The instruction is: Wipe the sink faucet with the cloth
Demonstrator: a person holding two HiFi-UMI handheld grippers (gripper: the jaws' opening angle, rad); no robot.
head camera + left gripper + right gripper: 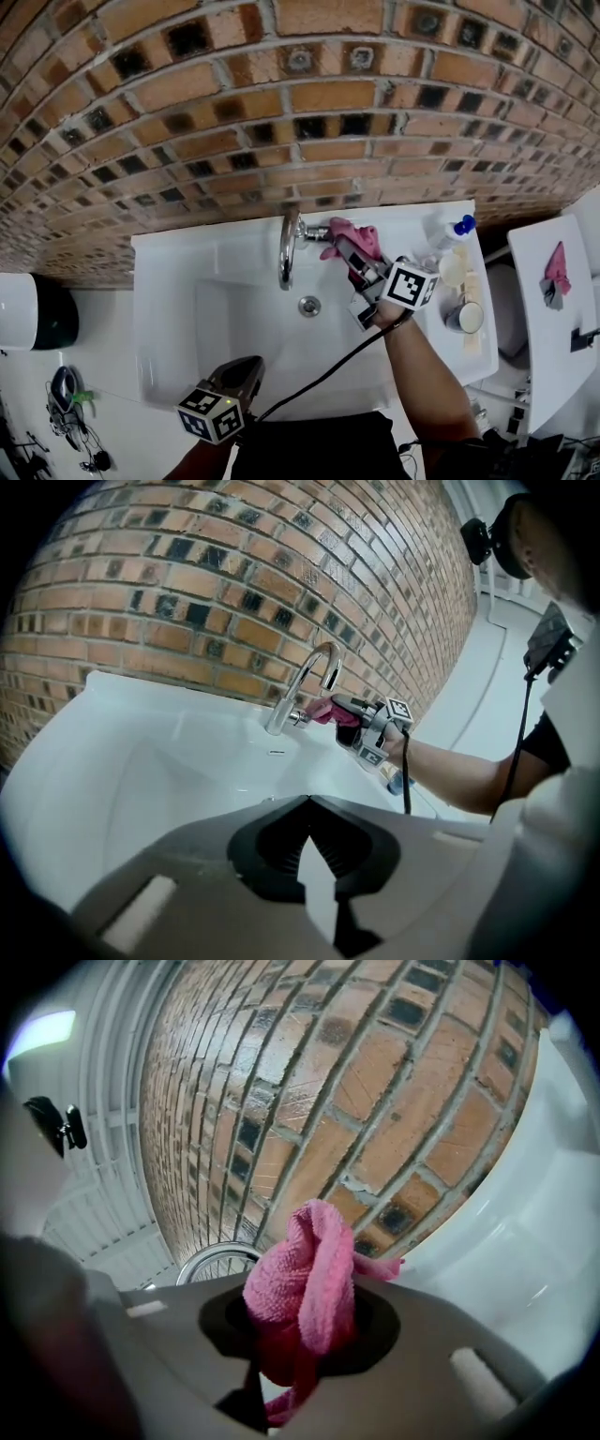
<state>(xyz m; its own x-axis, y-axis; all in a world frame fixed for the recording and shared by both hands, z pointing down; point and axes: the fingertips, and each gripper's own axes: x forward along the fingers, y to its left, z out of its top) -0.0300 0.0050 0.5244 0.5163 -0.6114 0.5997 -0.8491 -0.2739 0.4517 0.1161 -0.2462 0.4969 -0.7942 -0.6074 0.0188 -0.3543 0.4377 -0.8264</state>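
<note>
A brick wall is seen along the far side. On the white countertop, at its right end, a white bottle with a blue cap is laid far back, with a round cup set nearer. Further right, a pink-and-grey item is laid on a white panel. At the far left, a white-and-black rounded container is placed.
</note>
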